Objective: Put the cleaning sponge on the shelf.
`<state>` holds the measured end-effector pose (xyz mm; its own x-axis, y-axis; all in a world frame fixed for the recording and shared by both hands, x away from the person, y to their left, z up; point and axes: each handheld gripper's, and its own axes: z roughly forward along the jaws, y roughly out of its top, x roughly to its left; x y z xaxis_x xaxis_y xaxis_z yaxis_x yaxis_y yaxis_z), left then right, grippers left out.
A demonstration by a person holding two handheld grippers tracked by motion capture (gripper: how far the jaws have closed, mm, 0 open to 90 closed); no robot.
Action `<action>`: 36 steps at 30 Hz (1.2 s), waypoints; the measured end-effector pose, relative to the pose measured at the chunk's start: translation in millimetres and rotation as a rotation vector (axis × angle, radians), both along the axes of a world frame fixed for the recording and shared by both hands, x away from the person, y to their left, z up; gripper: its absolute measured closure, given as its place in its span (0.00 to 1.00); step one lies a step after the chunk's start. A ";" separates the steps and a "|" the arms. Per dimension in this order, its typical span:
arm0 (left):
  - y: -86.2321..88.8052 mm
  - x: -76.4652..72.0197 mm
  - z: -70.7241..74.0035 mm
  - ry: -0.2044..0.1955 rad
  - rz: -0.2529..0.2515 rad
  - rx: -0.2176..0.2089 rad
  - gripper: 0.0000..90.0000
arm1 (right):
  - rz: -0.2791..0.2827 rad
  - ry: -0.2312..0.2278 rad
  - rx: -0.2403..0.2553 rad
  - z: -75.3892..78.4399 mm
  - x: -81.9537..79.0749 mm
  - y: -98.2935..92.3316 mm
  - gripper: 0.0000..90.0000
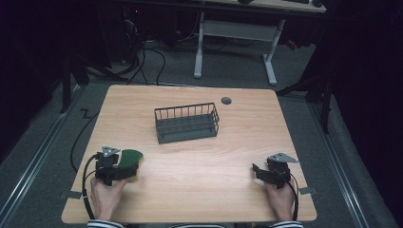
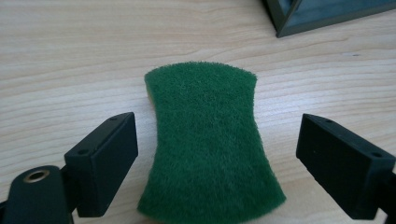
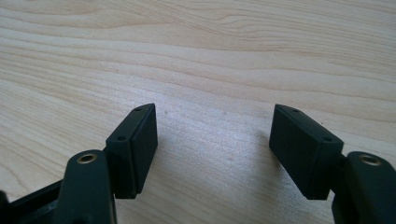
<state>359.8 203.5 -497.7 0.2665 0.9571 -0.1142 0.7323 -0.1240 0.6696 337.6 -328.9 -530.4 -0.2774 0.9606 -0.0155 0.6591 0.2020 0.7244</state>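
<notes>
Pale wood-grain surface point(image 1: 199, 166), seen from above in a dim room, with a dark wire basket of rectangular shape point(image 1: 187, 122) standing near its middle. The flat green scouring sponge with a waisted outline point(image 2: 208, 140) lies at the near left corner of the surface, directly in front of the left hand-held gripper point(image 2: 217, 163). Its black jaws stand apart on either side of the sponge, neither pad touching it, so the sponge rests free on the wood between them. The sponge's long axis runs straight away from this hand-held gripper, along the line of the jaws, so that they face its two long, curved-in edges across its narrow width; closing would, by this reading, pinch it across that width. The basket lies beyond the sponge's far end, ahead and to the right. The right hand-held gripper point(image 3: 212, 154) rests at the near right corner, well apart from the sponge, its jaws likewise spread with bare wood between them. The left hand point(image 1: 107, 192) is plainly the nearer and the better aligned for the pick-up.
</notes>
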 end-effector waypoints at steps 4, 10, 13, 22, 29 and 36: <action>-6.8 7.9 -4.1 0.041 -0.007 0.033 0.12 | 0.000 0.000 0.000 0.0 0.0 0.0 0.36; -12.3 12.0 -9.5 0.075 -0.008 0.062 0.15 | 0.004 0.001 -0.001 -0.1 0.0 0.2 0.35; -13.9 14.0 -13.0 0.094 0.003 0.071 0.17 | 0.006 0.001 0.000 -0.1 0.1 0.3 0.35; -13.1 13.1 -15.1 0.093 0.024 0.096 0.30 | 0.007 0.001 -0.001 -0.1 0.1 0.3 0.34; -12.1 12.5 -14.3 0.096 0.024 0.081 0.31 | 0.007 0.002 0.000 -0.1 0.1 0.3 0.34; -14.0 11.5 -11.9 0.096 0.000 0.073 0.32 | 0.007 0.002 0.000 -0.1 0.1 0.3 0.34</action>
<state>371.3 189.6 -509.7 0.2571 0.9639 -0.0695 0.7929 -0.1694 0.5853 337.7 -328.6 -530.4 -0.2845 0.9586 -0.0148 0.6590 0.2068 0.7231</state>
